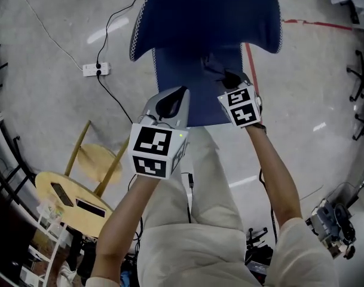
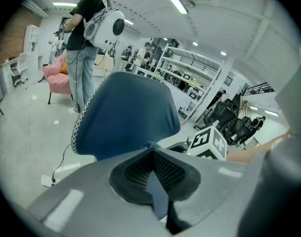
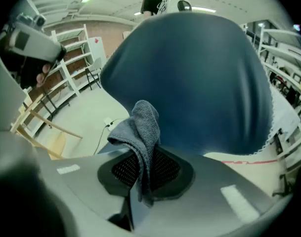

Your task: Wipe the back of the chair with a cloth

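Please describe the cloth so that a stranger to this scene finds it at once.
Find the big dark blue chair in front of the person. The right gripper points at its backrest, and the cloth is pinched between its fingers. It is grey, fuzzy towelling, paler than the smooth blue chair.

Person is wearing pale cream trousers [image 1: 199,220]. Left claw [image 1: 182,92] is showing a grey shell [image 1: 165,107] and black mesh pads [image 2: 165,172]. Its white cube [image 1: 152,151] is carrying black square markers, a green light [image 1: 180,136] glowing at one edge. Right claw [image 1: 220,72] cube [image 1: 241,106] is carrying similar markers.
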